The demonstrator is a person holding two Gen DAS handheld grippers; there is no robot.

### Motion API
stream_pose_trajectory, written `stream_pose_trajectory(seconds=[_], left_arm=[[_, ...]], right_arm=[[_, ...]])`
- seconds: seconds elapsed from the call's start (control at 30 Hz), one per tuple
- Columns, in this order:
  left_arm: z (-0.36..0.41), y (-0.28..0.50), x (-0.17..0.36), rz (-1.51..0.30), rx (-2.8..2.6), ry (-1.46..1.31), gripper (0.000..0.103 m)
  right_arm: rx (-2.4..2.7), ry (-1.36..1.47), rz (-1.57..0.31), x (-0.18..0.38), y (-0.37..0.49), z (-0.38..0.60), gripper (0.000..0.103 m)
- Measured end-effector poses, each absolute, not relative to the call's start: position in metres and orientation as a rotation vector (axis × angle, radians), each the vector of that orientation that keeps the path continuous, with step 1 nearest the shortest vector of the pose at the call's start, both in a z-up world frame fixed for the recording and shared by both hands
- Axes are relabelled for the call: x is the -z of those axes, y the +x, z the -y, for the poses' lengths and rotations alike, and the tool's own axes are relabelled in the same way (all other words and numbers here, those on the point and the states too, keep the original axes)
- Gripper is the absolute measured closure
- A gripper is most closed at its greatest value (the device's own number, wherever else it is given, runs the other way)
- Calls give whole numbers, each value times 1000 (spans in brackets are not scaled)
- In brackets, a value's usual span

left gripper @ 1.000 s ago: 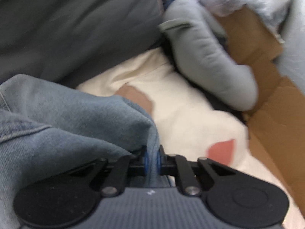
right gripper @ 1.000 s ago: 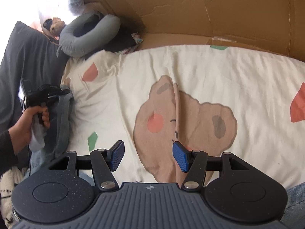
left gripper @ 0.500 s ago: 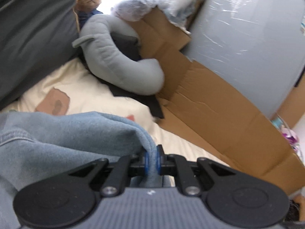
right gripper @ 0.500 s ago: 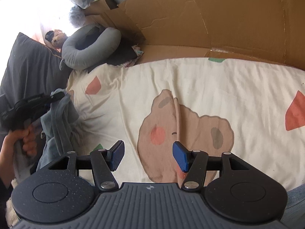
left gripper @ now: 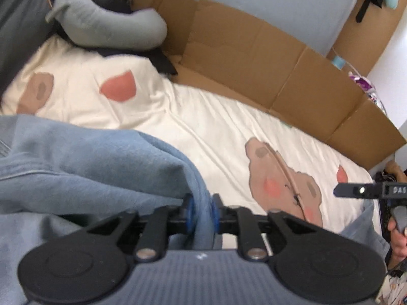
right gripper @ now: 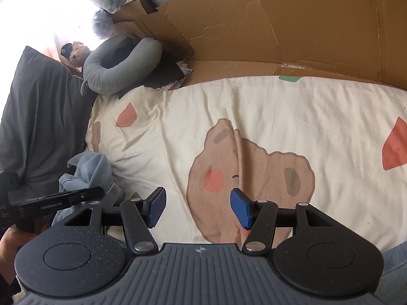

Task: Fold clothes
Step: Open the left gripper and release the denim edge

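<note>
A blue denim garment [left gripper: 89, 165] hangs in a bunch from my left gripper [left gripper: 202, 213]. Its jaws are opening, and a fold of the denim still fills the gap and touches both blue pads. In the right wrist view the same garment [right gripper: 87, 171] sits bunched at the left edge of the cream bedsheet [right gripper: 279, 117], with the left gripper [right gripper: 98, 193] in front of it, held by a hand. My right gripper [right gripper: 197, 207] is open over the bear print, with nothing between its fingers. Its tip [left gripper: 340, 192] shows at the right of the left wrist view.
Flattened cardboard [right gripper: 279, 25] lines the far side of the bed. A grey U-shaped cushion [right gripper: 114, 76], a teddy bear [right gripper: 76, 53] and a dark pillow [right gripper: 38, 114] lie at the head end. More blue fabric [right gripper: 391, 267] shows at the near right corner.
My left gripper has swung right and lifted with the denim, toward the middle of the bed, and its pads have drawn wider apart. The right gripper has stayed where it was.
</note>
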State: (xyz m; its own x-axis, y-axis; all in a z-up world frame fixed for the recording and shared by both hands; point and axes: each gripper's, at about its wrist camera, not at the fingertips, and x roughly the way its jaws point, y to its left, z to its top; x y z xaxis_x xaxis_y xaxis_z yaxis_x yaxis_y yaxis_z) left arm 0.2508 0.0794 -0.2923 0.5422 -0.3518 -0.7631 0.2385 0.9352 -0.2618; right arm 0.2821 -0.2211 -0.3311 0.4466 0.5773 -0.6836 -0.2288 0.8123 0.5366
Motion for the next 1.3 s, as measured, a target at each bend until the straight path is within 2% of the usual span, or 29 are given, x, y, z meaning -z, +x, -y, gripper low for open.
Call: stream_pose_trajectory(seconds=[0.07, 0.23, 0.47, 0.8, 1.3], left_arm=[[-80, 249, 279, -907, 333, -131, 48], [-94, 260, 255, -859, 299, -146, 44], [-159, 301, 249, -851, 40, -180, 17], [-249, 348, 287, -982, -233, -401, 15], [-265, 382, 349, -1158, -254, -593, 11]], right_arm=[[-515, 397, -994, 333, 281, 221, 40], [-520, 395, -996, 334, 280, 220, 40], [-512, 399, -988, 333, 279, 223, 40], [-496, 431, -1004, 338, 280, 228, 40], [-497, 429, -1008, 340, 281, 224, 40]])
